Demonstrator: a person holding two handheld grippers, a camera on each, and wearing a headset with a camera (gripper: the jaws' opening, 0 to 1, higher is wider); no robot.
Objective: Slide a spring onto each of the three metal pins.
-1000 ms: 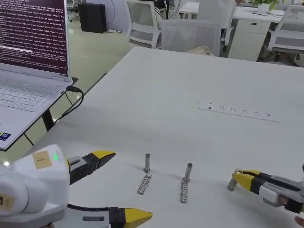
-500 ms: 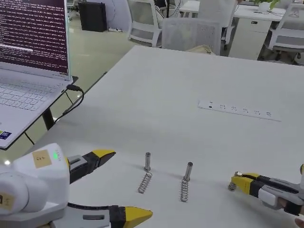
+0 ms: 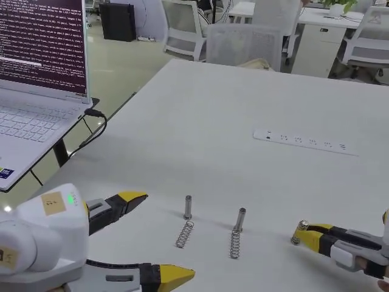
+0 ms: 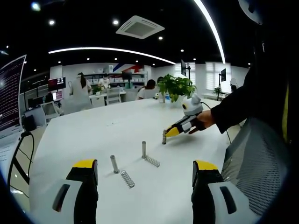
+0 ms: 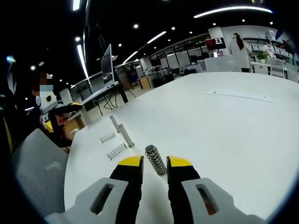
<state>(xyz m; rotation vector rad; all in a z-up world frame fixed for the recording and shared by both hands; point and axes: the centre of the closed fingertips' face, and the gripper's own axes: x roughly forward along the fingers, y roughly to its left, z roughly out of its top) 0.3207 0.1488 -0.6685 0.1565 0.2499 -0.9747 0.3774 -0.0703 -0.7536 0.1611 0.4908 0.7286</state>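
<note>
Two bare metal pins (image 3: 188, 207) (image 3: 240, 219) stand upright on the white table (image 3: 231, 109). One loose spring (image 3: 185, 234) lies in front of the left pin and another spring (image 3: 235, 243) in front of the right pin. My right gripper (image 3: 302, 233) is at the right, shut on a third spring (image 3: 298, 233) that stands nearly upright on the table. In the right gripper view this spring (image 5: 155, 159) sits between the yellow fingertips; whether a pin is inside it I cannot tell. My left gripper (image 3: 165, 237) rests open at the lower left, nothing in it.
An open laptop (image 3: 36, 91) with a black cable (image 3: 97, 131) stands at the left, past the table's left edge. A white power strip (image 3: 304, 143) lies far right on the table. Office chairs (image 3: 243, 45) stand behind the table.
The spring in my right gripper has gone from leaning to nearly upright and sits a little lower. The left gripper, both pins and the two loose springs have not moved.
</note>
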